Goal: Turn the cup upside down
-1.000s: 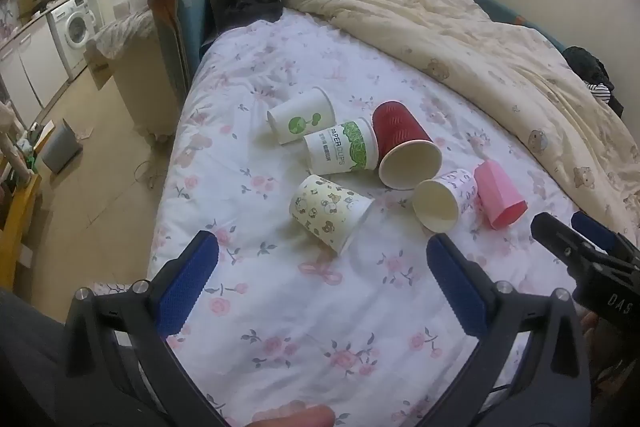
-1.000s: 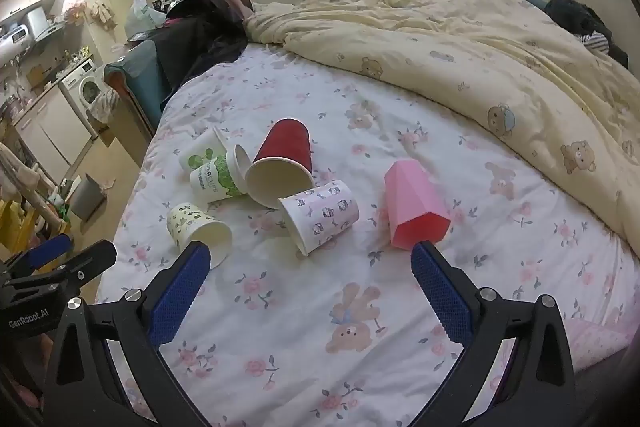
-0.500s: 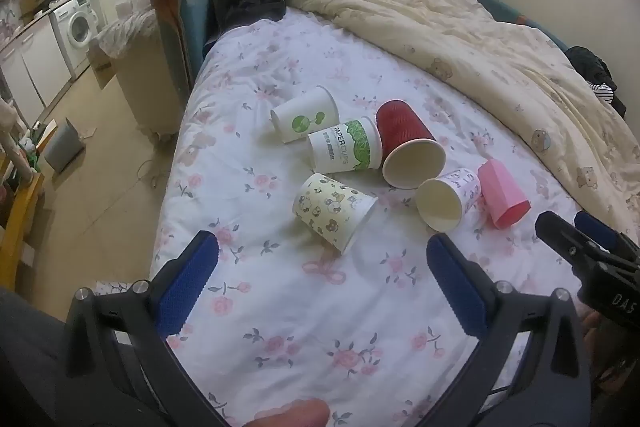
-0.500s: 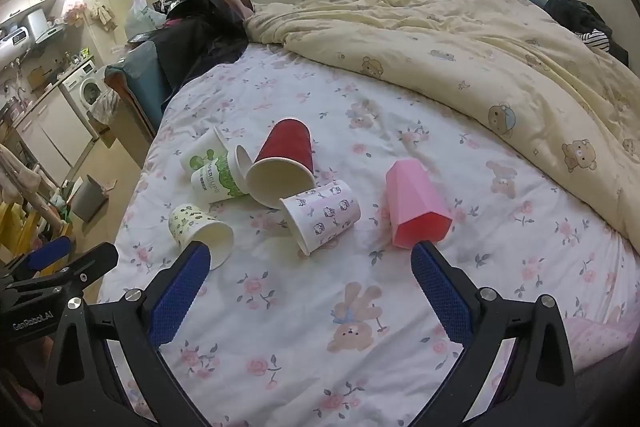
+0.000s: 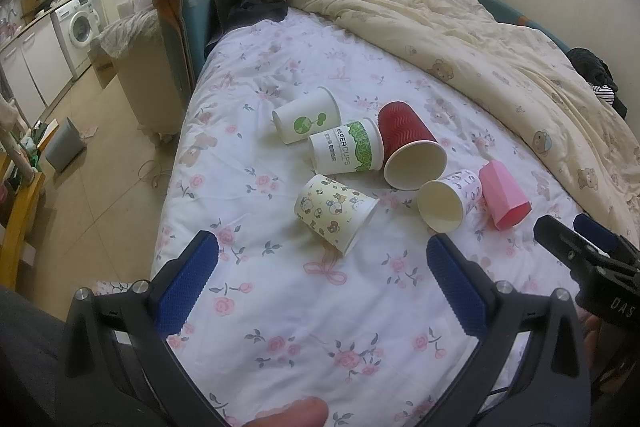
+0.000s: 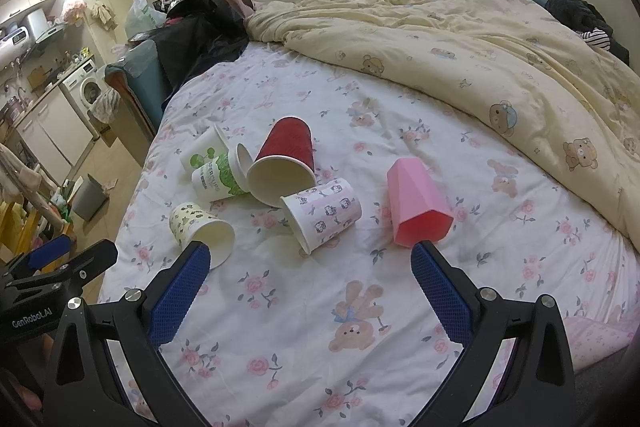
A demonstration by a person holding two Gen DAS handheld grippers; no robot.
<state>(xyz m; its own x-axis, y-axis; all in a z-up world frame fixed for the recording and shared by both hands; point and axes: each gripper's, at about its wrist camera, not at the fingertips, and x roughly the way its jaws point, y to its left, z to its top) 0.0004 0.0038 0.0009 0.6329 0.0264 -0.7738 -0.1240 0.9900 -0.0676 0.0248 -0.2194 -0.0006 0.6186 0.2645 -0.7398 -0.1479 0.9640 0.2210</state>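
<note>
We see a wide bed with a white floral cotton sheet [image 5: 320, 307], soft and faintly creased. A cream quilt with bear print [image 6: 480, 59], thick and rumpled, covers its 1 to 3 o'clock side. Six cups lie tipped on their sides at mid-sheet.

Largest is the red ribbed paper cup [image 6: 286, 159], mouth toward us, near centre. At its 9 o'clock, touching, is the white paper cup with green leaf print and "PAPERCUPS" text [image 5: 346, 151]. At 10 o'clock of that lies a white paper cup with a green tree logo [image 5: 306, 121], smooth-walled. A faceted pink plastic cup [image 6: 418, 207] sits at 3 o'clock of the group, apart from the paper ones in the right view. A white paper cup with small pink cartoon print [image 6: 324, 213] touches the red cup's rim at its 5 o'clock. A pale yellow paper cup with cartoon animals [image 5: 334, 213] lies at 7 o'clock, apart from the rest.

Our left gripper [image 5: 320, 283] has its blue ribbed pads spread wide, gripping nothing, above bare sheet short of the yellow cup. Our right gripper [image 6: 310, 285] is likewise spread wide and empty, short of the pink-print cup.
</note>
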